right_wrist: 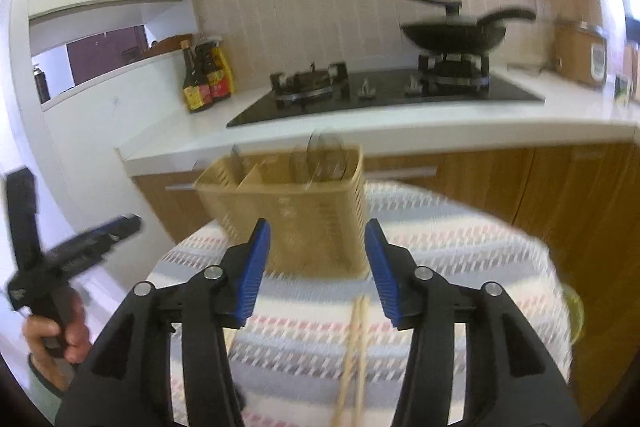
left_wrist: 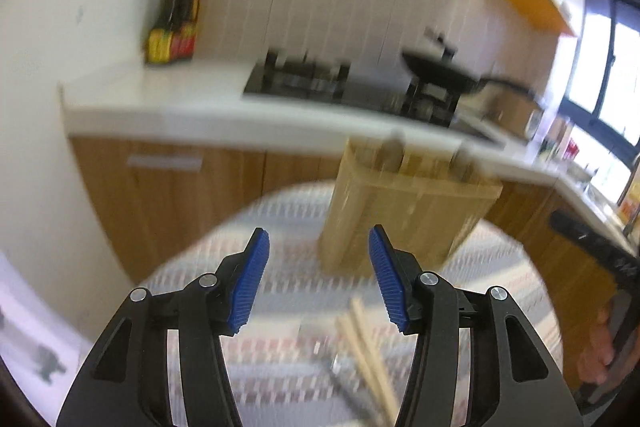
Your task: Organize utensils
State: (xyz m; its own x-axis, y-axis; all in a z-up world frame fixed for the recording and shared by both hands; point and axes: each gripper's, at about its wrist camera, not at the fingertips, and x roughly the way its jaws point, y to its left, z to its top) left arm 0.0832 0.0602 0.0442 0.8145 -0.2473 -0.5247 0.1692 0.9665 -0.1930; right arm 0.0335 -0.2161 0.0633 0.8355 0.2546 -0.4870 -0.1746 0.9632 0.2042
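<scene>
Both grippers hover with jaws parted and nothing between them: left gripper, right gripper. Wooden chopsticks lie on the striped tablecloth just below the blue pads, near a tan utensil holder standing on the round table. Behind, a black pan sits on the stove.
</scene>
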